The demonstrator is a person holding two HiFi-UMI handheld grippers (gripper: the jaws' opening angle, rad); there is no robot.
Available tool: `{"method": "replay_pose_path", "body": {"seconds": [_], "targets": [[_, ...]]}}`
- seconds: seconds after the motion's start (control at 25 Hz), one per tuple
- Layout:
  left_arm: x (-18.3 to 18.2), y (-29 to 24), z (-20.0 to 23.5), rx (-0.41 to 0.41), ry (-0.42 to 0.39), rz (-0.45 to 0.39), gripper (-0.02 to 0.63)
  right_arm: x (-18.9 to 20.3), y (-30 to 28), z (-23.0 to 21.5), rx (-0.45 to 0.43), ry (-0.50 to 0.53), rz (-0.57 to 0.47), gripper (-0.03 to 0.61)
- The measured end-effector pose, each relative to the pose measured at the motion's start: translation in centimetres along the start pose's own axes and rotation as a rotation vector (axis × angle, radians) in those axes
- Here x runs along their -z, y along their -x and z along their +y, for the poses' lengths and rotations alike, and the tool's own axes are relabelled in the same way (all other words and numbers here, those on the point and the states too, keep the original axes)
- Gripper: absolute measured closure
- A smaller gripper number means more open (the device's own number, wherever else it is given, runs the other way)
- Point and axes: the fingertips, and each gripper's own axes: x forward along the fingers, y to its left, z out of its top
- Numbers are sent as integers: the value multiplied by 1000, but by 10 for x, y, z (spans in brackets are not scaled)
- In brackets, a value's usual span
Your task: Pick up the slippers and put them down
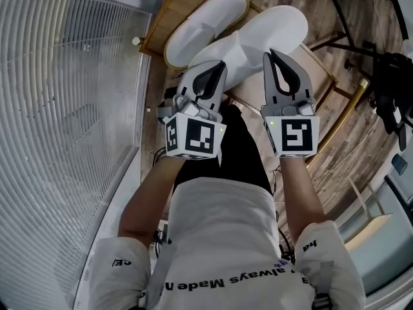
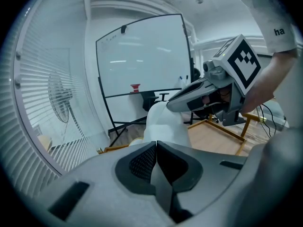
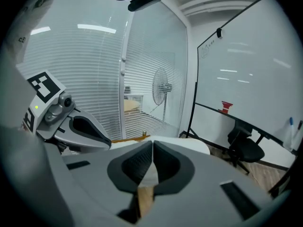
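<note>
Left gripper (image 1: 218, 66): clamped on slipper (image 1: 268, 34), eight o'clock edge.
Right gripper (image 1: 271, 53): clamped on slipper, six o'clock edge.

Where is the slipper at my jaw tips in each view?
Head view: the slipper is upper centre, right of the other slipper.
Left gripper view: the slipper is at centre, rising just beyond the jaws.
Right gripper view: the slipper is a low white band just beyond the jaws.
Shared landmark: the wooden frame, whose corner lies left of the slipper in all three views.
</note>
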Motion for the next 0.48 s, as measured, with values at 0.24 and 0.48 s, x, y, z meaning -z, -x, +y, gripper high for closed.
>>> {"method": "replay_pose_path", "body": {"seconds": [0.24, 0.48], "targets": [[-17, 27, 1, -19, -1, -22, 600, -27, 19, 9, -11, 33, -41, 563], [-49, 59, 0, -15, 3, -46, 600, -62, 46, 12, -7, 13, -43, 563]]}}
